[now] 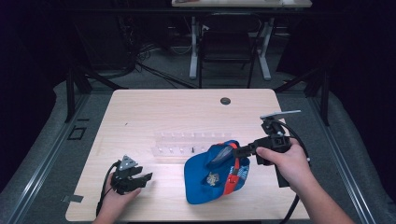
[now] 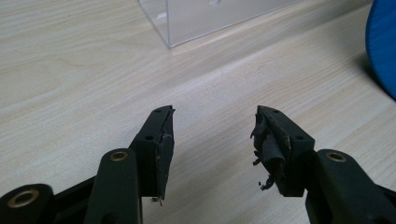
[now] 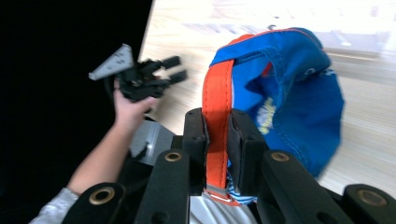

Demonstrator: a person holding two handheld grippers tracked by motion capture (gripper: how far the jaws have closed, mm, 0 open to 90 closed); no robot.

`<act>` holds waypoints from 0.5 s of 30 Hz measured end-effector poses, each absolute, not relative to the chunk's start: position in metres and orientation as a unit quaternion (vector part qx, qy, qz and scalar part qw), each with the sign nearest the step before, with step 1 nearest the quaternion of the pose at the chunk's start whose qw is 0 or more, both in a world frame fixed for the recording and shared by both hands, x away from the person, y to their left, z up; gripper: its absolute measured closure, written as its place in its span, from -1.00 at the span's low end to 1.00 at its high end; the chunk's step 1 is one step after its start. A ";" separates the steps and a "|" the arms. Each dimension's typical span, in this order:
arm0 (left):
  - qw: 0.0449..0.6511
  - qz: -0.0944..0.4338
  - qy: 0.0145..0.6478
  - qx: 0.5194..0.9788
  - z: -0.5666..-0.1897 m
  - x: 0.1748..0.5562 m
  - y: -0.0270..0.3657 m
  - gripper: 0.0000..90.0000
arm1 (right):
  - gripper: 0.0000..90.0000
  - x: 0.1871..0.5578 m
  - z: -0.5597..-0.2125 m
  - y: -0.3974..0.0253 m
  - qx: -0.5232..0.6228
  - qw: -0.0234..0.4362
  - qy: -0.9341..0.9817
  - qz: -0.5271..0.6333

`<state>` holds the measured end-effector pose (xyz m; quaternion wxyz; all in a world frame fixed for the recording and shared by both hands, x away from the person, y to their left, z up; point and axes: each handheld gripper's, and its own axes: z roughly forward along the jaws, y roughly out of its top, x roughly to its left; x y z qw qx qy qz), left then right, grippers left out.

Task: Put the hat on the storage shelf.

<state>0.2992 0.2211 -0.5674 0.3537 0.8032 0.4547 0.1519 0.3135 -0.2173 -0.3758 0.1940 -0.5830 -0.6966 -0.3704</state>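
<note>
**Mia:** What is the right gripper doing?

**Ben:** Its two black jaws are pressed tight on the orange strap of the blue cap. The strap runs straight up between them. You can see it best in the right gripper view.

**Mia:** And the left gripper?

**Ben:** Its jaws are wide apart. Nothing is between them, just bare wood. The black pads on the jaws look torn and ragged. In the high view the left gripper sits low near the front left of the table, well apart from the cap.

**Mia:** Where is the cap?

**Ben:** Near the front of the table, a bit right of the middle. The right gripper reaches in from the right and holds its top edge. The cap's lower part looks like it rests on the wood, but I cannot tell for sure.

**Mia:** Which way does it point?

**Ben:** Its long way runs from the strap by the jaws down toward the person's edge. The open inside faces up, and you can see a small white patch in there.

**Mia:** What else is around?

**Ben:** A clear plastic rack lies just behind the cap, close to it. A small dark round hole is at the far edge of the table. Nothing stands between the left gripper and the cap.
</note>
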 end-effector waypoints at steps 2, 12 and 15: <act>0.354 0.152 0.455 0.803 -0.567 0.299 0.221 0.07 | 0.74 0.314 -0.373 -0.217 -0.581 0.203 -0.692 -0.379; 0.355 0.153 0.454 0.803 -0.567 0.299 0.221 0.07 | 0.74 0.318 -0.355 -0.212 -0.566 0.236 -0.674 -0.412; 0.355 0.152 0.454 0.803 -0.567 0.299 0.221 0.07 | 0.74 0.319 -0.351 -0.213 -0.566 0.238 -0.670 -0.418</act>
